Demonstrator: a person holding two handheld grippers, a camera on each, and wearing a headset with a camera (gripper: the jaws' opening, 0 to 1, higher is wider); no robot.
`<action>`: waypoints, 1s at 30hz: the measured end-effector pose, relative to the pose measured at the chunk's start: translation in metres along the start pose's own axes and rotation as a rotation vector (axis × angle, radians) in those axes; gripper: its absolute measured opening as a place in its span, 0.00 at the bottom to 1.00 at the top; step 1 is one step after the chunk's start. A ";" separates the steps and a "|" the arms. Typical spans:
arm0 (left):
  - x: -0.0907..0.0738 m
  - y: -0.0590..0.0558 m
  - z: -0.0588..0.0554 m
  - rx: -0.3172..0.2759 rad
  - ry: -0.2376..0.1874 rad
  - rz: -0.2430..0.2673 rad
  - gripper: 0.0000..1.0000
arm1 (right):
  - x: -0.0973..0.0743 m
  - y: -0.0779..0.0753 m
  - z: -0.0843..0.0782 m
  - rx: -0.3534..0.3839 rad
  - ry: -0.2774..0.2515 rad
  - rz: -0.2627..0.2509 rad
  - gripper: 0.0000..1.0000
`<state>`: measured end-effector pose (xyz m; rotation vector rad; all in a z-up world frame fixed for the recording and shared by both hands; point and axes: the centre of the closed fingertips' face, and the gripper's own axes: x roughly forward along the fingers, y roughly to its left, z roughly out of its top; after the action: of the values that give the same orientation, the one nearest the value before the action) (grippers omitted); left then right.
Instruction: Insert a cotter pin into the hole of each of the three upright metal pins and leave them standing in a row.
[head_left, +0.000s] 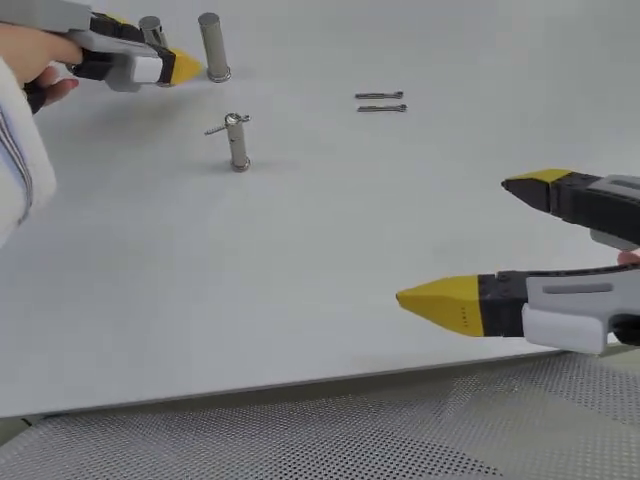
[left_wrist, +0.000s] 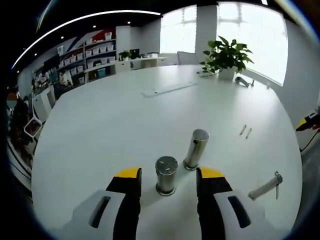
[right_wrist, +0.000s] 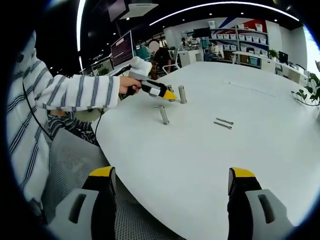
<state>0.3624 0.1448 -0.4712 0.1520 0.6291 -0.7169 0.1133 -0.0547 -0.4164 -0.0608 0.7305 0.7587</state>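
Between the left gripper's (left_wrist: 167, 174) spread jaws stands one metal pin (left_wrist: 166, 169), clear of both, with a second pin (left_wrist: 195, 149) just beyond. The right gripper (head_left: 452, 240) gapes wide, empty, with two loose cotter pins (head_left: 380, 101) well ahead.

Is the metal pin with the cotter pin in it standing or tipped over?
Standing: the silver cylindrical metal pin sits upright on its wider base.
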 end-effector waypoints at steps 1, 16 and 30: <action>0.000 0.001 0.000 -0.002 0.000 0.002 0.40 | 0.000 0.000 0.000 0.000 0.004 0.002 0.92; -0.002 0.002 -0.015 0.051 0.051 0.013 0.12 | 0.000 0.006 0.005 -0.020 -0.013 0.007 0.90; -0.002 0.004 -0.015 0.028 0.041 0.036 0.10 | -0.005 0.007 0.003 -0.023 -0.020 0.016 0.90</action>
<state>0.3568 0.1540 -0.4819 0.2037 0.6541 -0.6892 0.1079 -0.0513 -0.4101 -0.0686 0.7037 0.7818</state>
